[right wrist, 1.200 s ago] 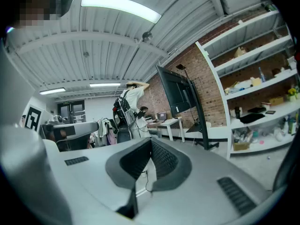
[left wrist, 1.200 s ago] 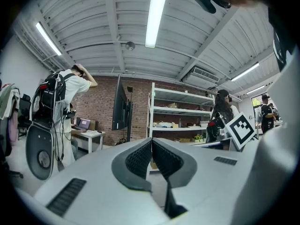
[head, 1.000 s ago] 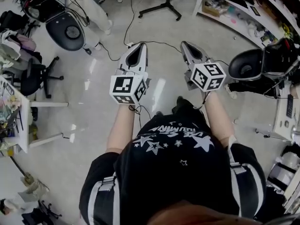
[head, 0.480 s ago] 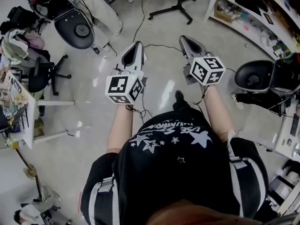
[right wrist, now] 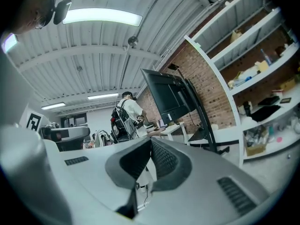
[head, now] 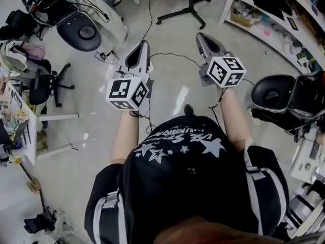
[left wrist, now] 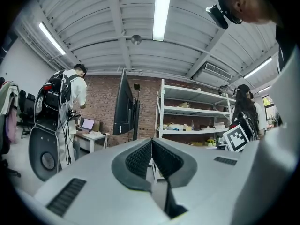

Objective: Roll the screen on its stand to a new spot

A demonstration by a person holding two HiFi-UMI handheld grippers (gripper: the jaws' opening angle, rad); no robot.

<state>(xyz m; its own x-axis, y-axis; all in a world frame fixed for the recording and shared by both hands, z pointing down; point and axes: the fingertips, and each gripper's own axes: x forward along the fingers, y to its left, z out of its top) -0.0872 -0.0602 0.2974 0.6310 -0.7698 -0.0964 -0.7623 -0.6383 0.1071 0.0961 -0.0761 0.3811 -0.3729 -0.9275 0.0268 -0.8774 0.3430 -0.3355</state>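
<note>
Looming far ahead, the screen (left wrist: 124, 104) hangs dark on its stand in front of the brick wall (left wrist: 101, 102), well apart from me and not yet touched. Its black legged base (head: 189, 10) shows at the far edge of the floor (head: 91, 151), slightly right of centre, so I judge I must close in first. I hold my left gripper (head: 144, 44) and right gripper (head: 201, 36) level and side by side. Both are clenched on nothing and pointed at it, ready to push.
</note>
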